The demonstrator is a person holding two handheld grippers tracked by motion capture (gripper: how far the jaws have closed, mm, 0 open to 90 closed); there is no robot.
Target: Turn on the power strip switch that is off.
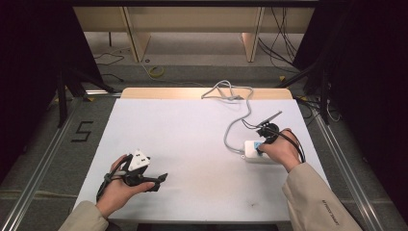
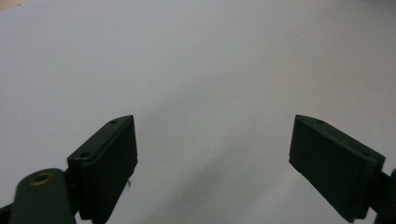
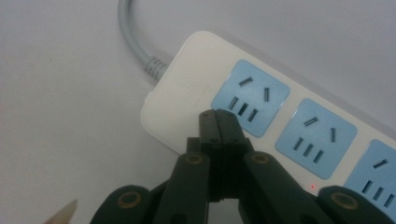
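White plastic power strip with blue socket faces (image 3: pixel 261 112) lies on the right side of the white worktop (image 1: pixel 192 144), its long axis running roughly left-right under the right hand. The right gripper (image 3: pixel 218 122) has its fingers pressed together, nothing between them, tips touching or just above the strip's cable end, beside the first blue socket. The grey cable (image 1: pixel 231 130) runs from the strip's left end toward the far edge. The left gripper (image 2: pixel 212 144) rests near-left, well apart from the strip, fingers wide apart and empty. The right hand is clearly nearer; likely next move is a press or push on that end. Count: one strip, three blue sockets seen in the right gripper view, one cable, two grippers.
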